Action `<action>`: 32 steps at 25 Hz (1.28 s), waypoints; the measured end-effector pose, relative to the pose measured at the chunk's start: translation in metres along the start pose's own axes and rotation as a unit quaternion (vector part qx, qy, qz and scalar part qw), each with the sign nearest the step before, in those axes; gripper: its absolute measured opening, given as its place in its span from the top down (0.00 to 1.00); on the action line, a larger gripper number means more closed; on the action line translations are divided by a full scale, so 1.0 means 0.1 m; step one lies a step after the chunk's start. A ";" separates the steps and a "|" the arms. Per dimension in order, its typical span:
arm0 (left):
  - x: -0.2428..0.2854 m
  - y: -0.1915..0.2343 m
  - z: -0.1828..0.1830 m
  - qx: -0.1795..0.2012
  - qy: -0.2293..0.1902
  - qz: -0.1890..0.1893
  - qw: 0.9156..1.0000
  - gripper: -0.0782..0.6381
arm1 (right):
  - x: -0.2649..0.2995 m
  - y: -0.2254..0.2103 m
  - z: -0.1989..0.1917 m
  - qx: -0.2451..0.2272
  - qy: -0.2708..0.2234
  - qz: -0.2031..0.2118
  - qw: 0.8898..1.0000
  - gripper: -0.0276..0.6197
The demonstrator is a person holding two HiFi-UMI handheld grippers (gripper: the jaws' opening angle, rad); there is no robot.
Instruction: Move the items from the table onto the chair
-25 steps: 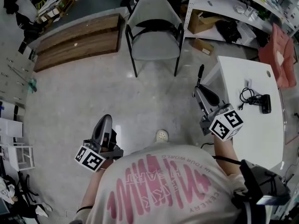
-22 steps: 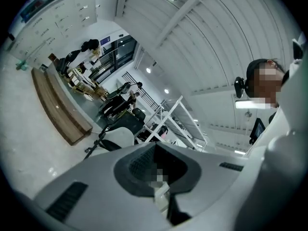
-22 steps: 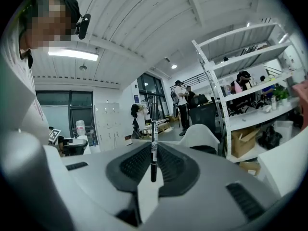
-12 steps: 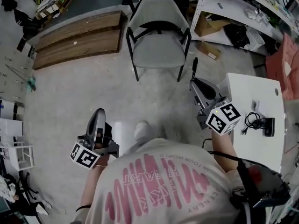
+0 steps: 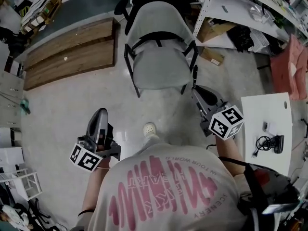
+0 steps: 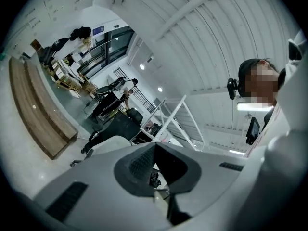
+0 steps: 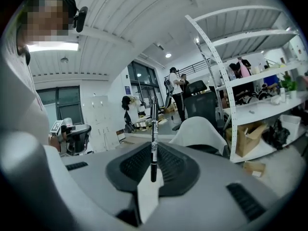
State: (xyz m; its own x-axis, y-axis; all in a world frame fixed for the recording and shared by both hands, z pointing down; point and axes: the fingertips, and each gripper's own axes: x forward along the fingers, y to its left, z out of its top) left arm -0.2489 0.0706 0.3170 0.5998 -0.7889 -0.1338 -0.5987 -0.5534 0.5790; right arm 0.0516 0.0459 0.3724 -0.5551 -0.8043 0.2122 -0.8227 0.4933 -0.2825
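A grey chair (image 5: pixel 159 66) with a black frame stands on the floor ahead of me. My right gripper (image 5: pixel 195 88) is shut on a black pen (image 5: pixel 195 75), which sticks out past its tips beside the seat's right front corner. In the right gripper view the pen (image 7: pixel 154 129) stands upright between the jaws of the right gripper (image 7: pixel 153 177), with the chair (image 7: pixel 199 129) behind it. My left gripper (image 5: pixel 101 113) hangs over bare floor, left of and nearer than the chair, shut with nothing in it. The left gripper (image 6: pixel 155 153) shows its jaws together, the chair (image 6: pixel 108 146) beyond them.
The white table (image 5: pixel 267 114) lies at the right with a black cable and plug (image 5: pixel 270 143) on it. A metal shelf unit (image 5: pixel 231 8) with a cardboard box (image 5: pixel 211 30) stands right of the chair. Wooden boards (image 5: pixel 72 52) lie on the floor at left.
I have walked toward the chair: it now sits closer and the table has slid off to the right. Both grippers came along, the pen still held in the right one.
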 end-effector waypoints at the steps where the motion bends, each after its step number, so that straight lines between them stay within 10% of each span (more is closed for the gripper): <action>1: 0.11 0.13 0.09 -0.003 0.002 -0.001 1.000 0.88 | 0.14 -0.06 0.00 0.006 0.006 -0.006 1.000 0.88; 9: 0.73 1.04 0.52 0.004 0.029 0.009 1.000 0.88 | 1.06 -0.60 -0.28 0.051 0.069 -0.061 0.994 0.88; 22: 1.60 1.86 -0.28 -0.025 0.131 0.048 0.990 0.88 | 2.35 -1.65 -1.80 0.127 0.225 -0.121 0.958 0.88; 32: 2.10 2.03 -0.97 -0.076 0.196 0.033 0.977 0.88 | 2.62 -2.22 -3.12 0.290 0.341 -0.236 0.862 0.88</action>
State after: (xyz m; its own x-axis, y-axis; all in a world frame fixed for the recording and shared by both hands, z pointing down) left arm -0.1925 -0.1814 0.4847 0.7374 -0.6421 0.2098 -0.5754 -0.4343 0.6931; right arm 0.0508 -0.1714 0.7825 -0.2809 -0.3905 0.8767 -0.8868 -0.2438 -0.3927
